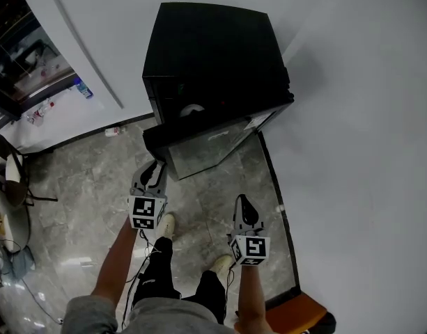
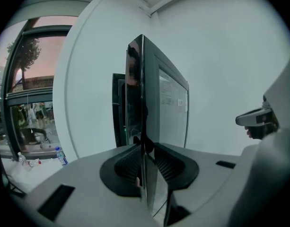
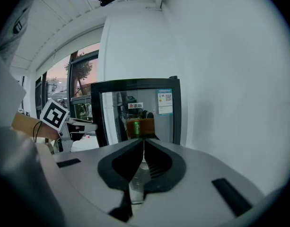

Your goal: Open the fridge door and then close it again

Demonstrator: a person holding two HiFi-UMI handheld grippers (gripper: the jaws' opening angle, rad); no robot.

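A small black fridge (image 1: 213,54) stands against the white wall, its glass door (image 1: 206,148) swung part way open toward me. My left gripper (image 1: 154,169) is at the door's free left edge. In the left gripper view that door edge (image 2: 135,93) runs straight down between the two pads (image 2: 126,167), which close on both its faces. My right gripper (image 1: 244,204) hangs lower and to the right, apart from the door, shut with nothing in it. In the right gripper view its shut jaws (image 3: 143,148) point at the glass front (image 3: 135,112).
A white wall (image 1: 366,117) runs close along the fridge's right side. A water bottle (image 1: 83,89) stands on the marble floor by the window at left. My shoes (image 1: 166,225) are just below the door. An orange object (image 1: 297,315) lies at bottom right.
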